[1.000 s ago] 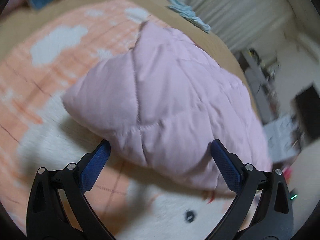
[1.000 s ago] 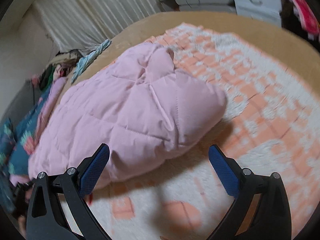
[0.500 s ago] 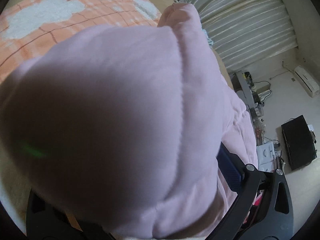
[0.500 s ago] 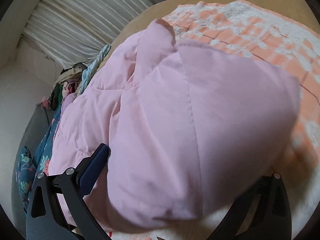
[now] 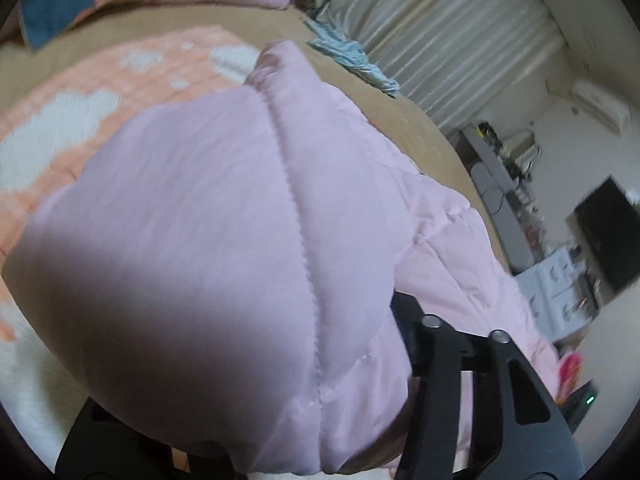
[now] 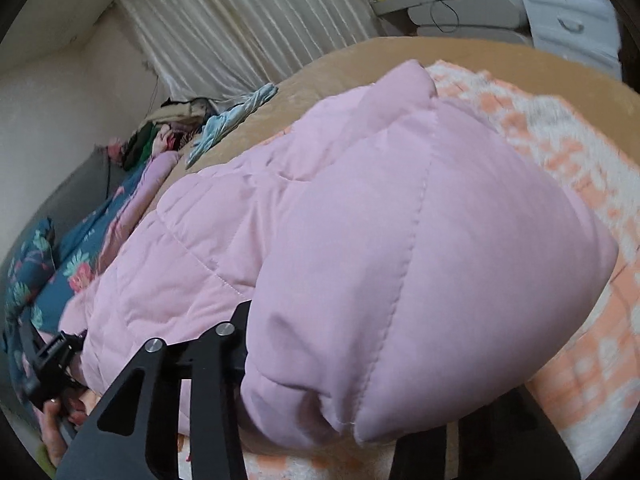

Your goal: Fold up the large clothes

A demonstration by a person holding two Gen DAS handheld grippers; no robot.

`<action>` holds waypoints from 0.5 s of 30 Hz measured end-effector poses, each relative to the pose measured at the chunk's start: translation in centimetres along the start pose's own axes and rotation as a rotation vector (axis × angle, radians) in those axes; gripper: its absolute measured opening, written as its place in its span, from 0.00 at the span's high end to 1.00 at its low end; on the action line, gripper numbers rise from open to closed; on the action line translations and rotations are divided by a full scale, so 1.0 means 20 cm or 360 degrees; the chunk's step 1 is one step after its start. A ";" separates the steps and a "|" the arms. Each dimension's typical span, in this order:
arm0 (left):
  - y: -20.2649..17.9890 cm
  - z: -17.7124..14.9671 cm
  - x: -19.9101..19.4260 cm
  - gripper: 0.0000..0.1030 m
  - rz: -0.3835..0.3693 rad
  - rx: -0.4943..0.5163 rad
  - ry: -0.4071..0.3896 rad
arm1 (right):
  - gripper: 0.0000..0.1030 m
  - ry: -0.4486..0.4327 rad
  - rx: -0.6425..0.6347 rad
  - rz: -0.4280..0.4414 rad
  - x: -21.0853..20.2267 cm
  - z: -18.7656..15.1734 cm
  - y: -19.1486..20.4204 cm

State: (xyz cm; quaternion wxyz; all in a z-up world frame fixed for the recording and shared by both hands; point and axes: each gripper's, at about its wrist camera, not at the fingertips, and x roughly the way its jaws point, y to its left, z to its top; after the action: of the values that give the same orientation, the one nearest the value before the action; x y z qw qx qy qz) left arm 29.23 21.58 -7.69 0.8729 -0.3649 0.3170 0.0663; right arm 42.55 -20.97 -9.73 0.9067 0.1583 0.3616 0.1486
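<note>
A puffy pink quilted jacket (image 5: 224,240) lies on an orange-and-white blanket (image 5: 60,120) on a bed. In the left wrist view its near corner fills the frame, and my left gripper (image 5: 280,432) is shut on that corner; the fabric hides the fingertips. In the right wrist view the jacket (image 6: 400,260) bulges over my right gripper (image 6: 348,412), which is shut on the other near corner, pads hidden. The left gripper also shows at the right wrist view's lower left (image 6: 48,356).
Tan bedding (image 6: 460,52) surrounds the blanket (image 6: 580,340). A blue floral quilt (image 6: 60,276) and a light-blue cloth (image 6: 236,116) lie at the far side. Curtains (image 5: 440,32), a desk (image 5: 496,184) and white drawers (image 6: 572,12) stand beyond the bed.
Both grippers went from open in front of the jacket to shut on its near corners. The jacket's near edge has come up and now bulges over both cameras.
</note>
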 end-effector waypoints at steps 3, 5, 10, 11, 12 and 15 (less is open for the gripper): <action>-0.06 0.00 -0.07 0.65 0.0036 0.0094 -0.0020 | 0.67 -0.0029 -0.0106 -0.0038 -0.05 0.00 0.06; -0.08 0.01 -0.12 0.67 0.0046 0.0130 -0.0025 | 0.68 -0.0056 -0.0184 -0.0057 -0.09 0.00 0.11; -0.14 0.01 -0.18 0.68 0.0082 0.0221 -0.0046 | 0.70 -0.0092 -0.0317 -0.0090 -0.18 0.02 0.20; -0.14 0.02 -0.17 0.68 0.0086 0.0231 -0.0050 | 0.70 -0.0100 -0.0341 -0.0094 -0.20 0.02 0.21; -0.13 0.02 -0.17 0.69 0.0086 0.0236 -0.0053 | 0.70 -0.0105 -0.0361 -0.0100 -0.22 0.02 0.23; -0.13 0.04 -0.20 0.69 0.0099 0.0267 -0.0048 | 0.71 -0.0117 -0.0410 -0.0106 -0.26 0.03 0.25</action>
State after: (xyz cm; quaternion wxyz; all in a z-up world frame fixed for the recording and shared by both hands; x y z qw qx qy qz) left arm 27.42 20.70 -3.33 0.9026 -0.2794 0.3194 0.0720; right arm 38.48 -18.52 -4.14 0.9366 0.0339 0.3110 0.1577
